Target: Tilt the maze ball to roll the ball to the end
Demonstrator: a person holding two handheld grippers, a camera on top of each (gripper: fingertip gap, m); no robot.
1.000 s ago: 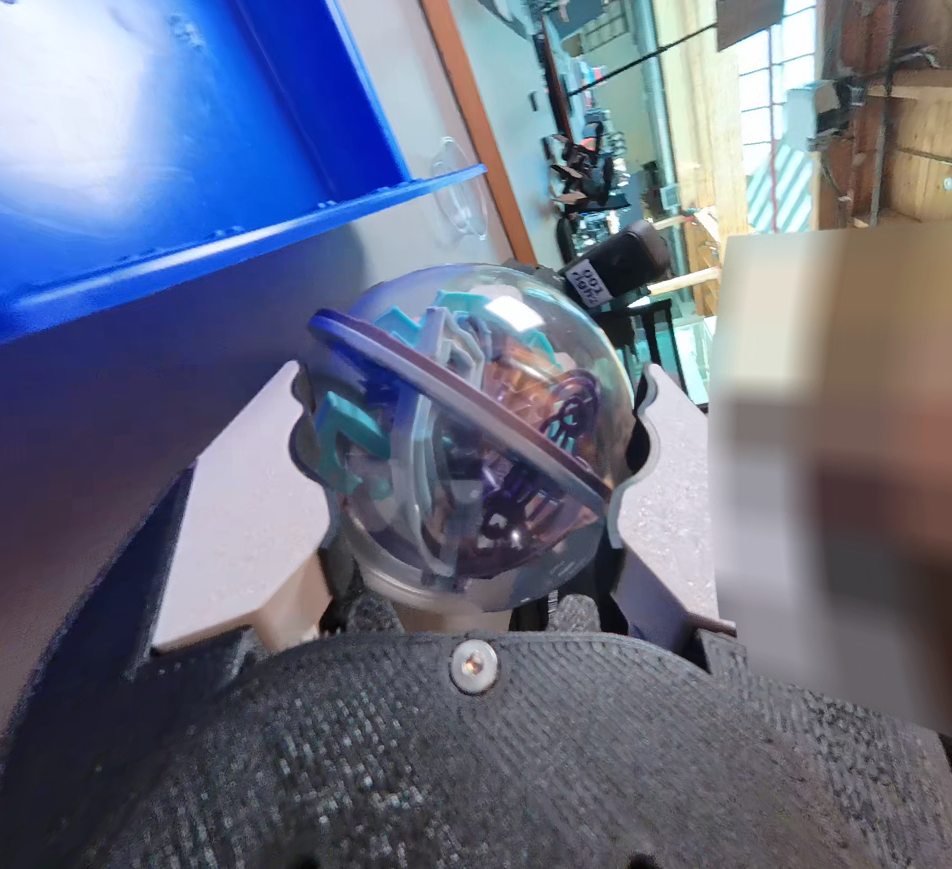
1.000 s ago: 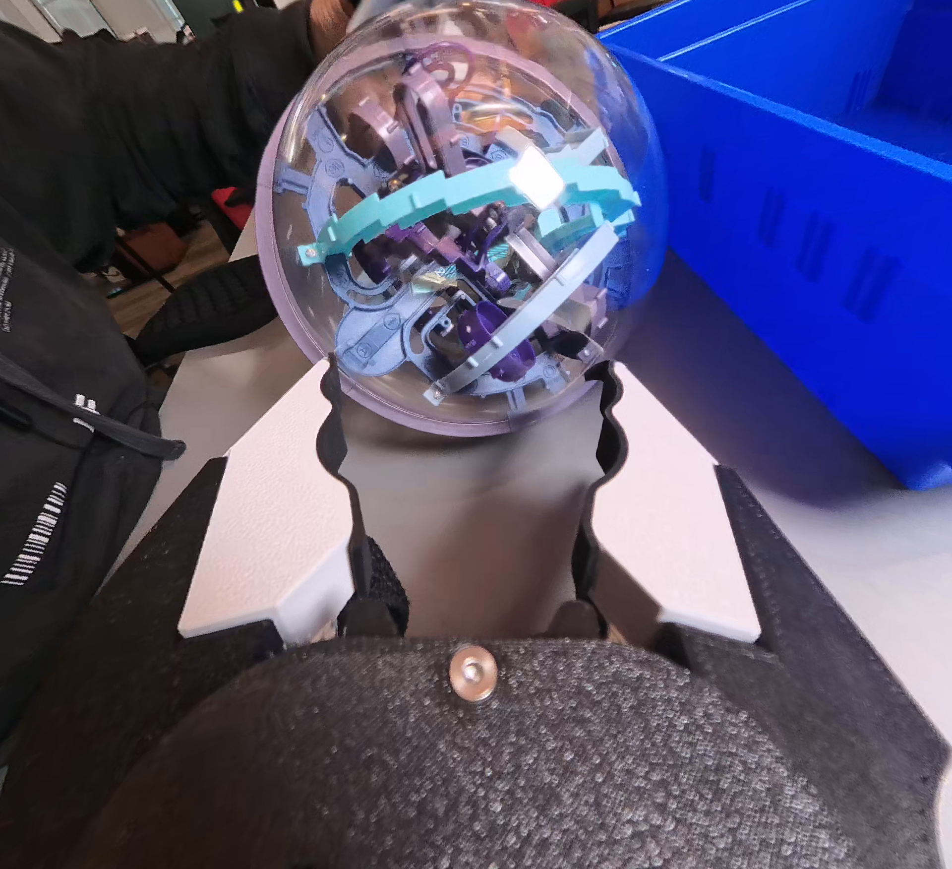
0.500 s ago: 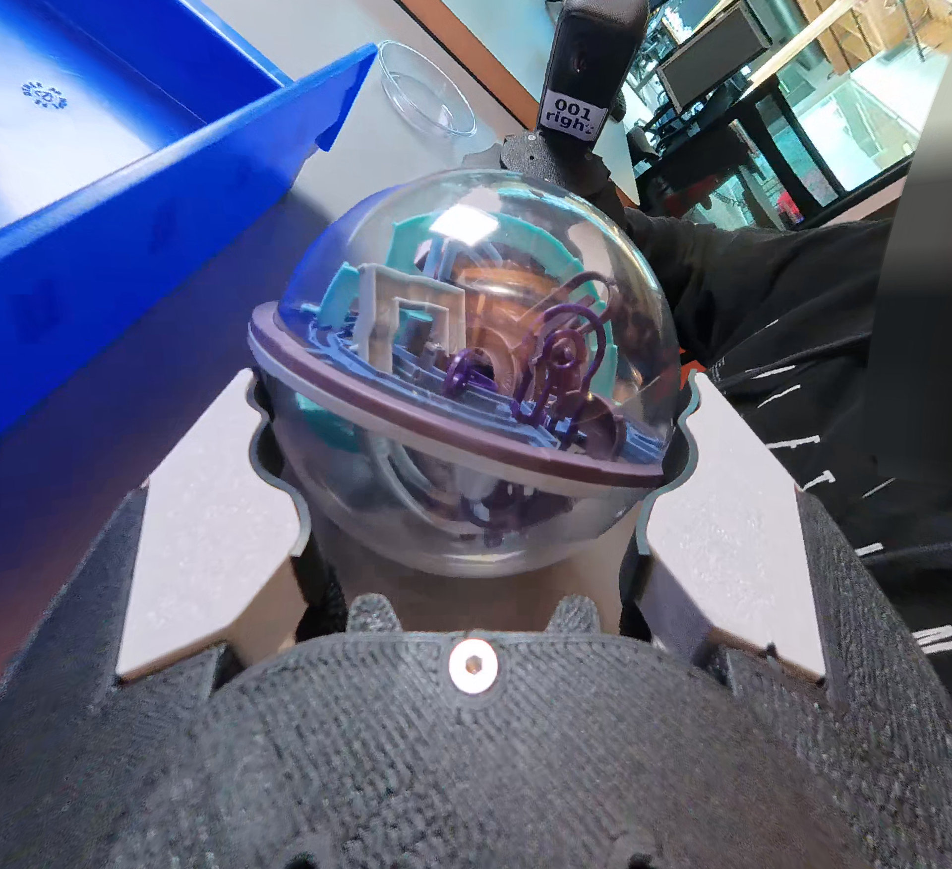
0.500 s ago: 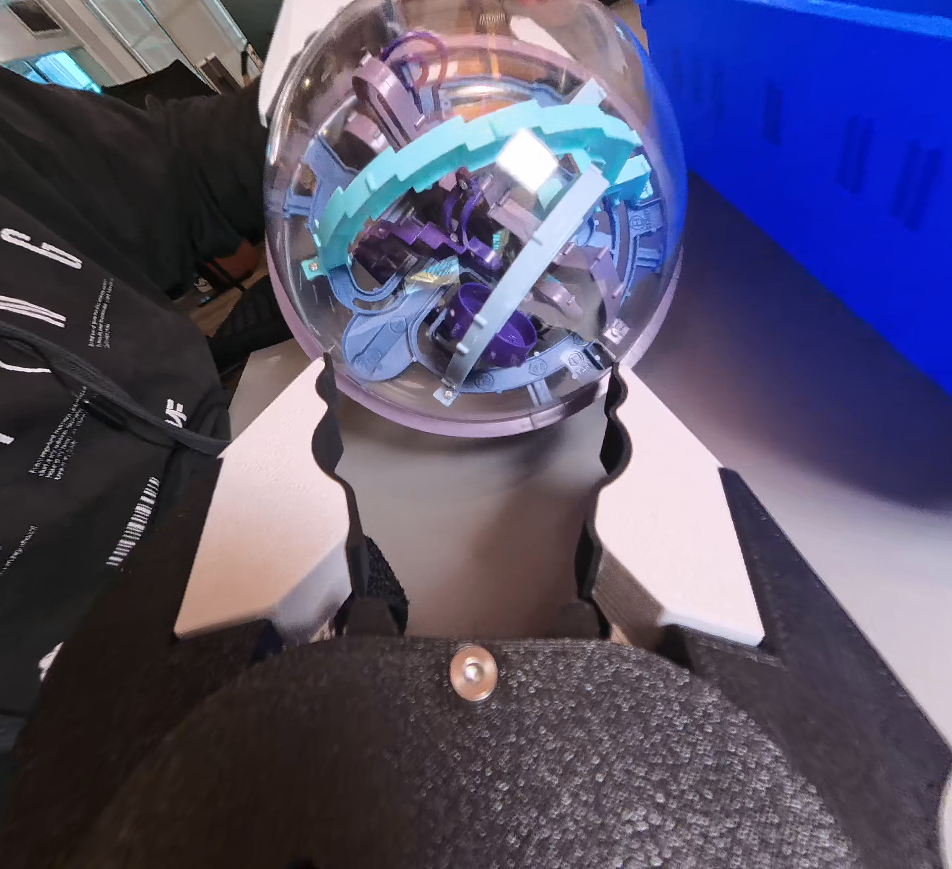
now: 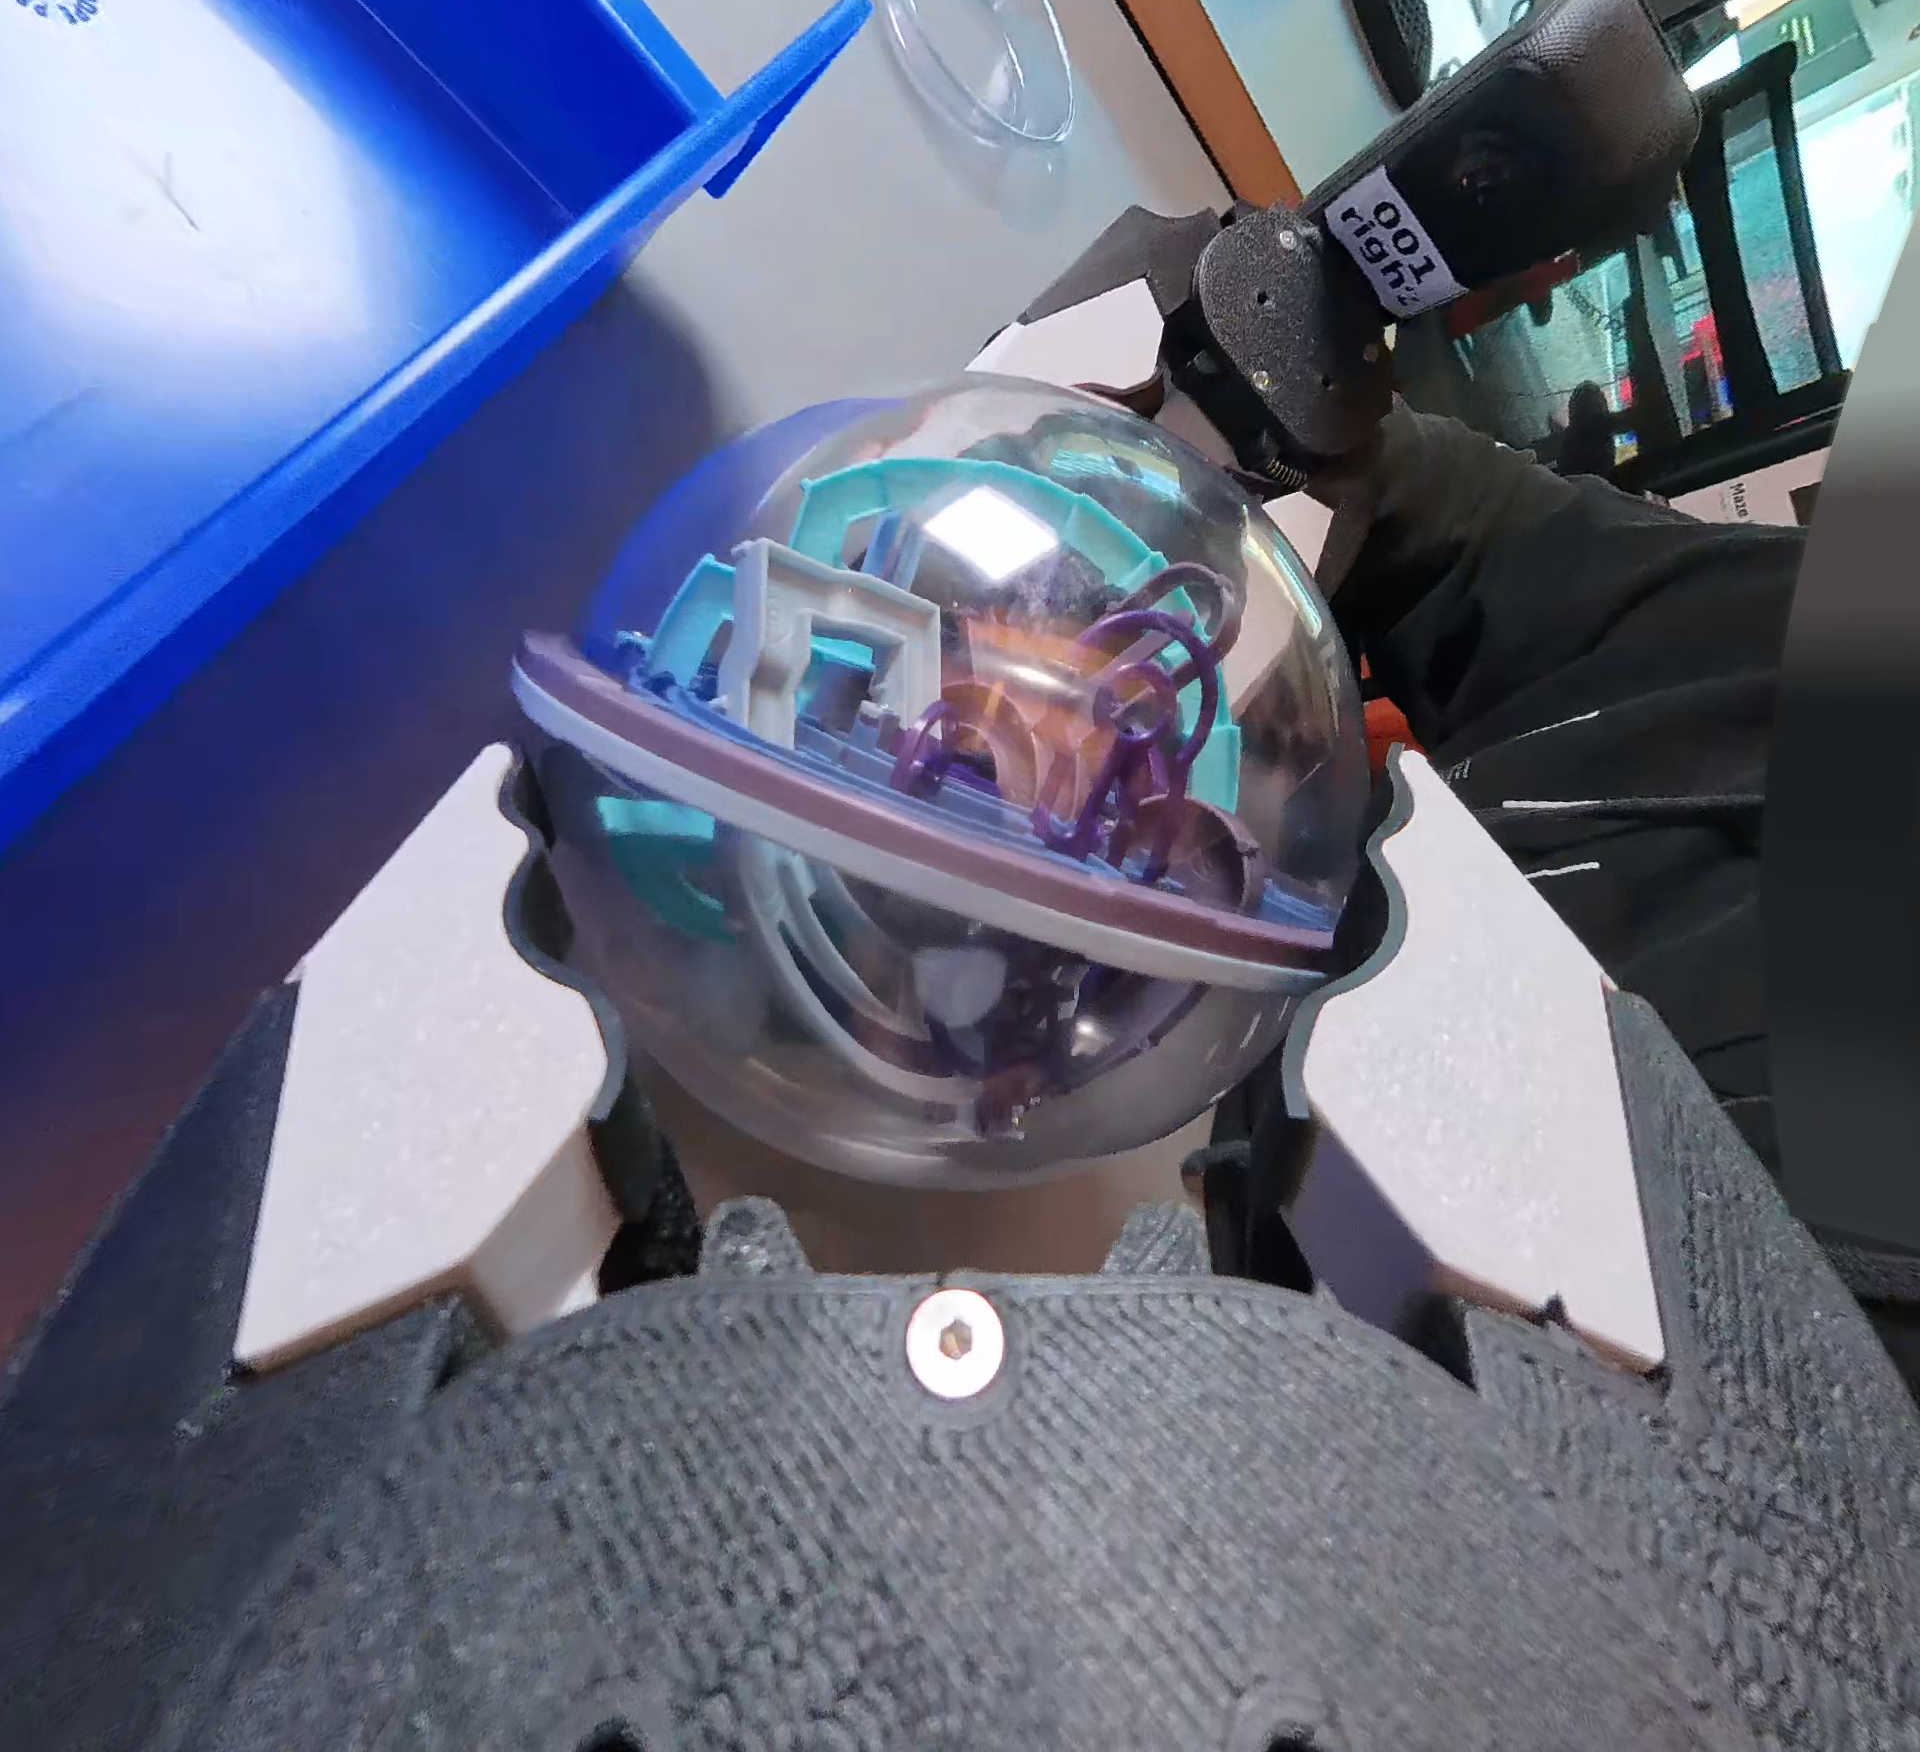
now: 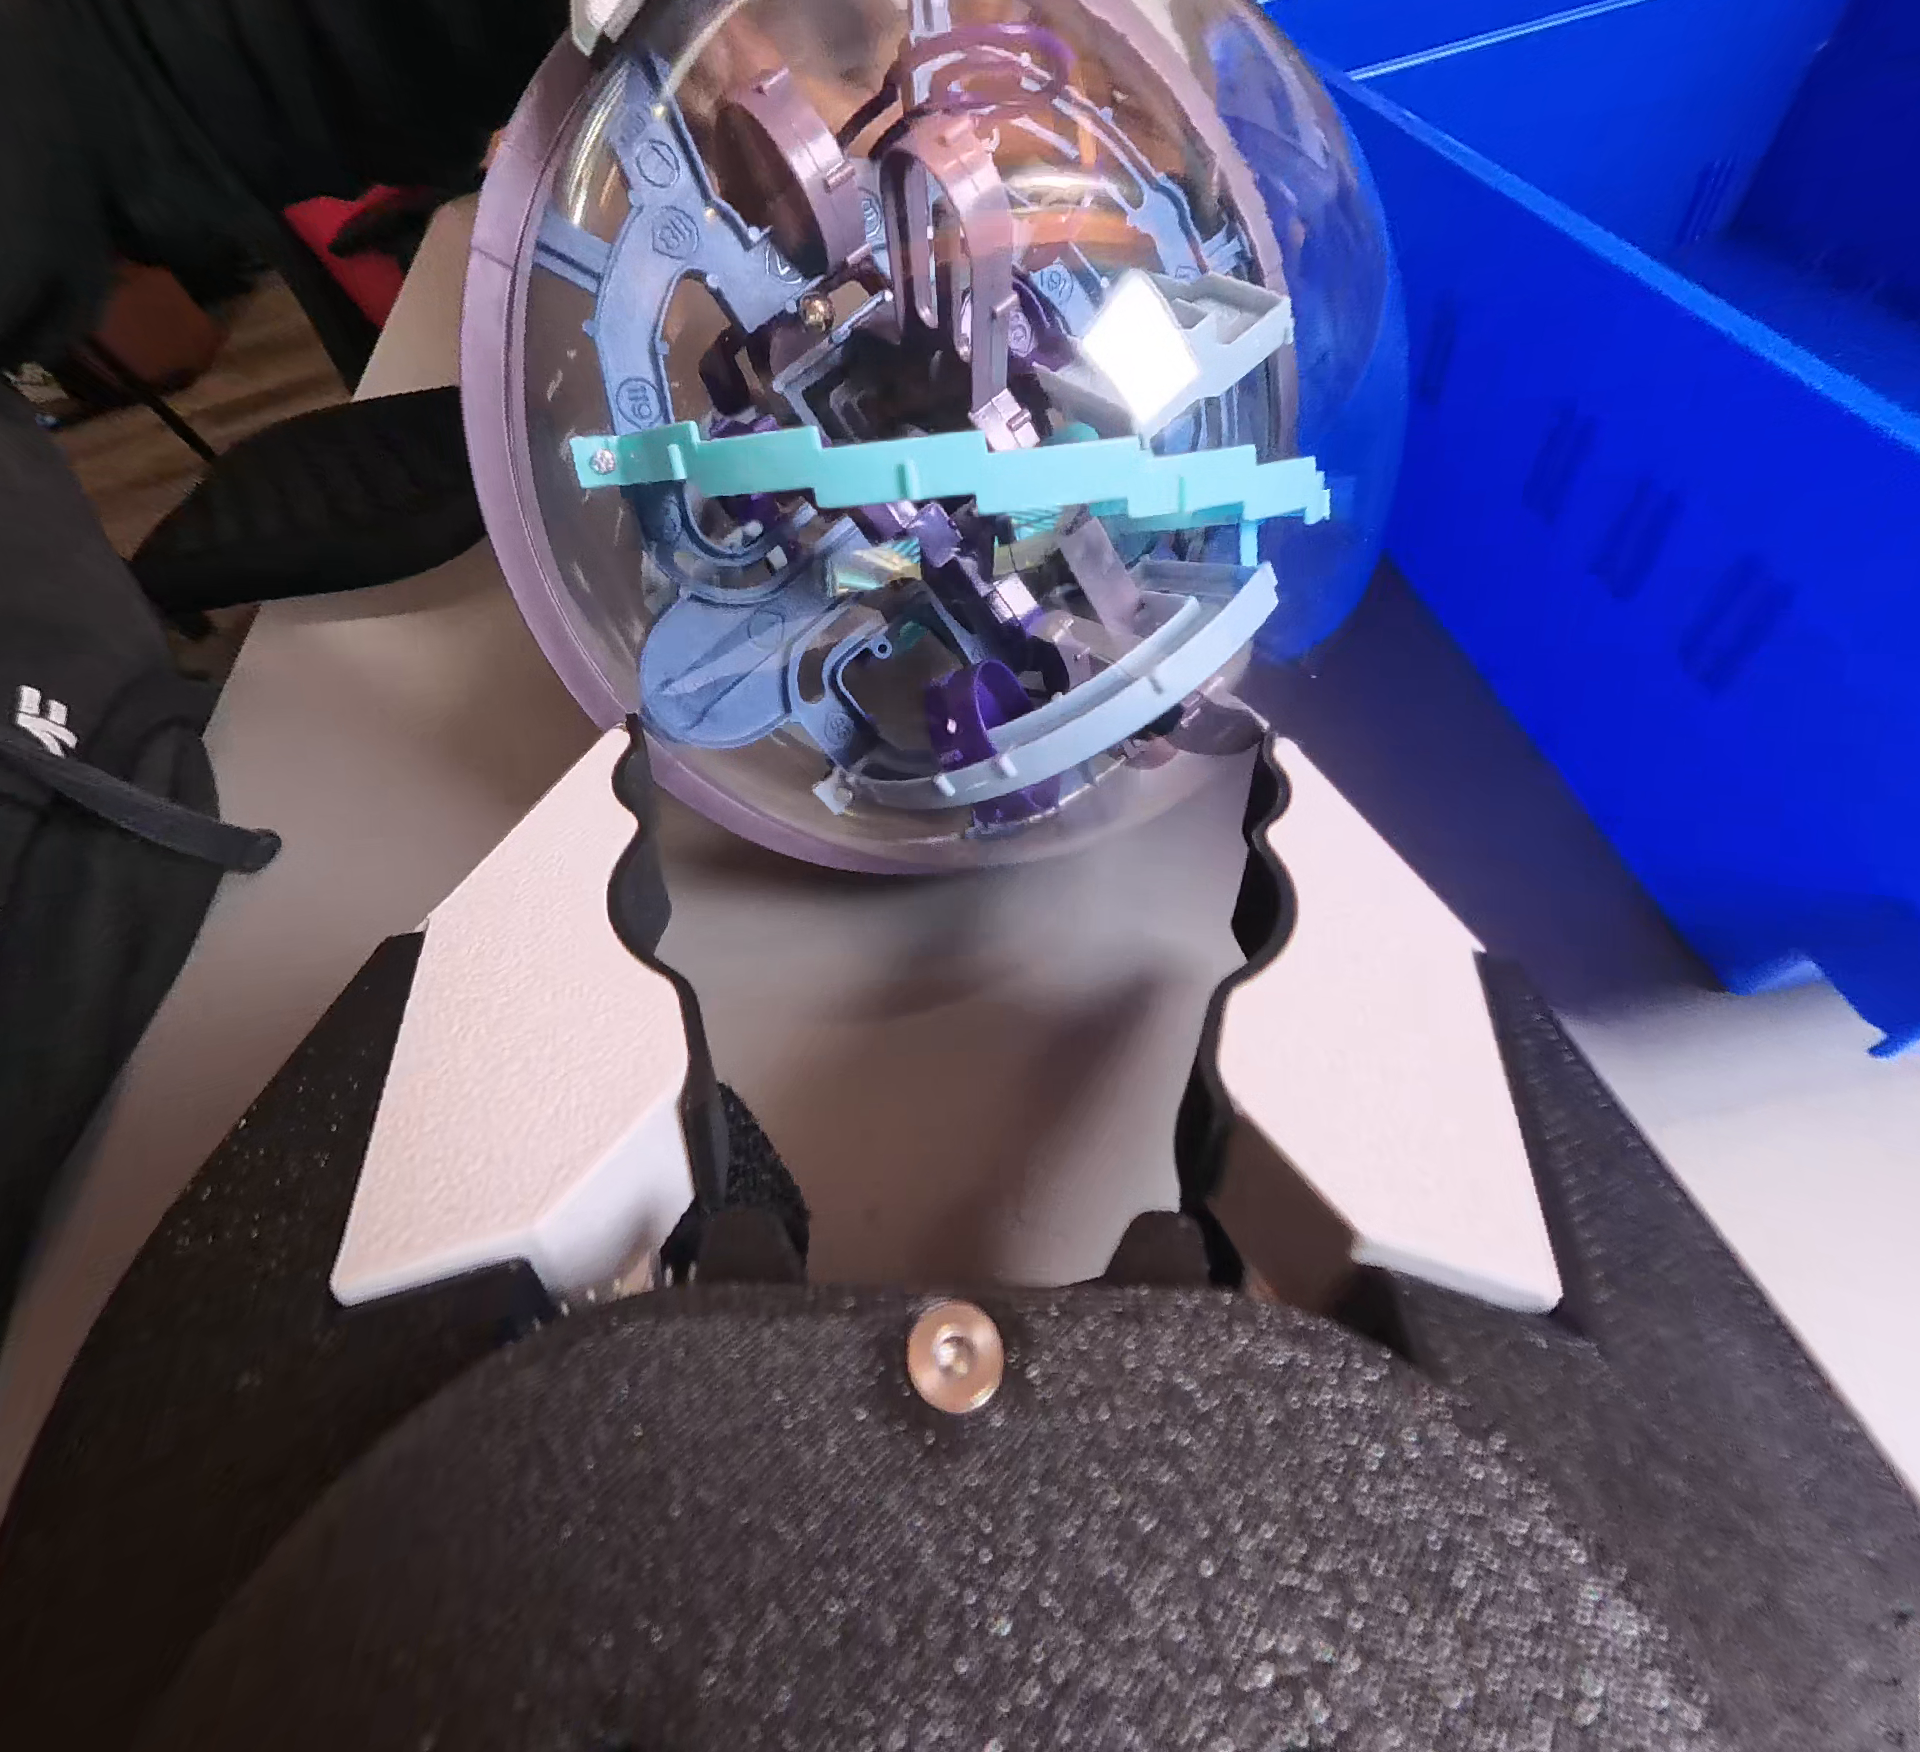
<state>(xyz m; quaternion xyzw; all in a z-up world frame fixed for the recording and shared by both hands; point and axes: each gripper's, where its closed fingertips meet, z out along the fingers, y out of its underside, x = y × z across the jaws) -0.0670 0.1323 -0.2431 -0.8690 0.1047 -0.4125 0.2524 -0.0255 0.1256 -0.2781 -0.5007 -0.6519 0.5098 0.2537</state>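
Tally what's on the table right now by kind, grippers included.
Maze ball: 1
Blue bin: 1
Clear dish: 1
Grippers: 2, the left gripper and the right gripper, both gripping the ball
Total: 5

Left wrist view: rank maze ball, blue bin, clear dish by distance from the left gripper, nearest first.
1. Clear plastic maze ball: held between the left gripper's fingers, centre.
2. Blue plastic bin: on the table, left of the ball.
3. Clear round plastic dish: farthest, past the bin's corner, near the table's far edge.
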